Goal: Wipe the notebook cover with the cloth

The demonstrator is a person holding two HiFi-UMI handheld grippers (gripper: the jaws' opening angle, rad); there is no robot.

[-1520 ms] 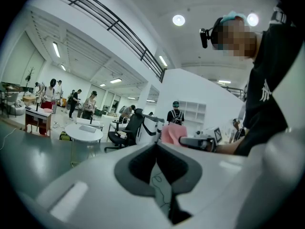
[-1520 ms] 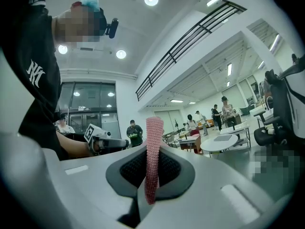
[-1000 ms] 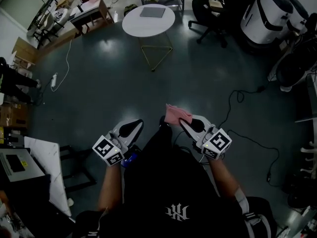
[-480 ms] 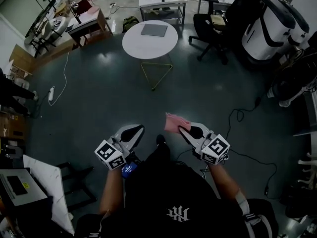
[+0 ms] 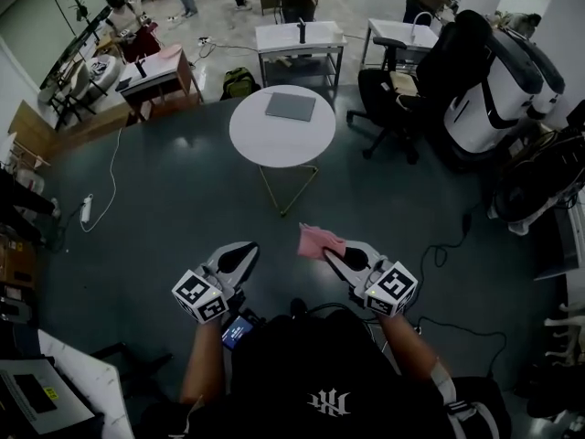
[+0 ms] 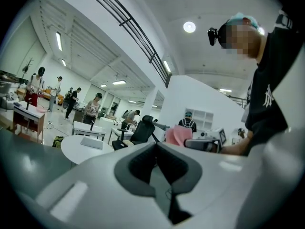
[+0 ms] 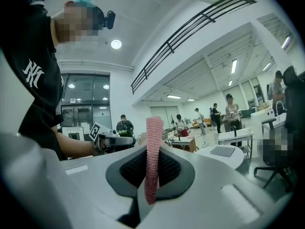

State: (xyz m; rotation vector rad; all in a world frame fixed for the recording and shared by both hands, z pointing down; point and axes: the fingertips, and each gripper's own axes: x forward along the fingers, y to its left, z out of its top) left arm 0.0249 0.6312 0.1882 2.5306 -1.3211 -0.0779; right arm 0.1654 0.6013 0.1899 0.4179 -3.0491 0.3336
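I am pinching the pink cloth [image 5: 316, 241] tight in the right gripper [image 5: 331, 253], apparently ready for wiping. The left gripper [image 5: 245, 251] is hanging beside it, jaws together on nothing. The notebook [image 5: 291, 106] is lying well ahead, toward the round table's [image 5: 265, 144] far edge.

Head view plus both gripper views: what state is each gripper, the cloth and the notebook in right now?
left gripper: shut, nothing between its jaws.
right gripper: shut on the pink cloth.
pink cloth: pinched between the right jaws, held in the air, sticking up past them.
notebook: closed, lying flat on the round white table, not touched by either gripper.
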